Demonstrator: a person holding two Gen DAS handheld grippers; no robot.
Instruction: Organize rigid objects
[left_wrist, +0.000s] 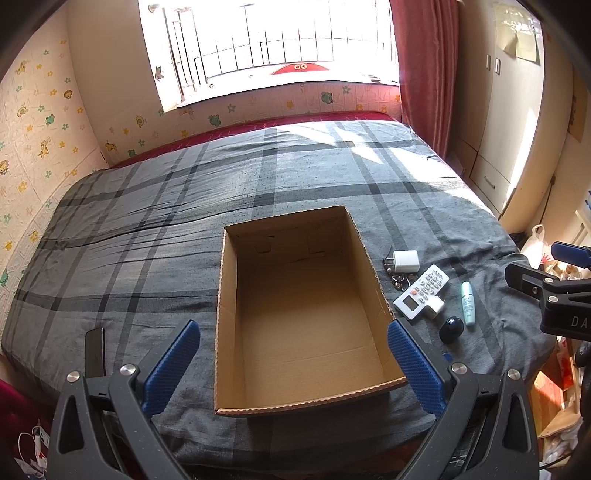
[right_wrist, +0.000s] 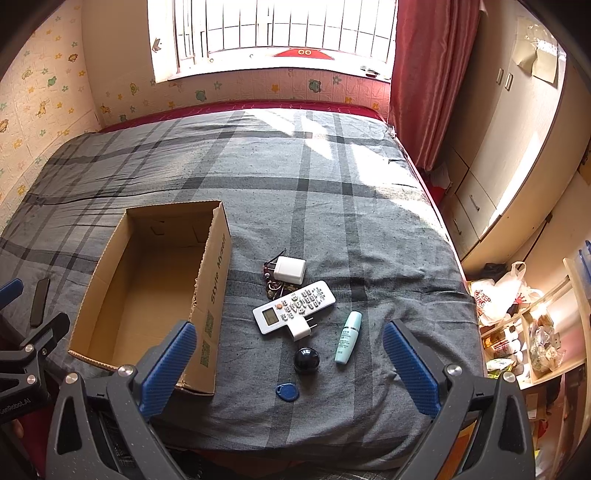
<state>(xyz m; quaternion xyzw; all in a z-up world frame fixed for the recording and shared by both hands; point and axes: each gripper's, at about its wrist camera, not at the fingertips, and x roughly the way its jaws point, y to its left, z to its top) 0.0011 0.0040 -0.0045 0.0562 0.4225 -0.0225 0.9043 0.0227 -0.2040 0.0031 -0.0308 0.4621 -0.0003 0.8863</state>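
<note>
Left gripper (left_wrist: 291, 360) jaws spread wide, hovering over near edge of grey plaid bed (right_wrist: 332, 192). Open brown cardboard box (right_wrist: 110, 295) near bed's near-left edge. Right of box, cluster: white remote control (right_wrist: 293, 306), white charger cube (right_wrist: 290, 269), dark round ball (right_wrist: 306, 360), pale teal bottle (right_wrist: 347, 338), blue key fob (right_wrist: 287, 391). Right gripper (right_wrist: 290, 363) jaws apart, above cluster, holding nothing.

Left gripper (left_wrist: 293, 338) jaws spread wide, holding nothing. Right gripper (right_wrist: 290, 339) likewise spread wide, holding nothing.
</note>
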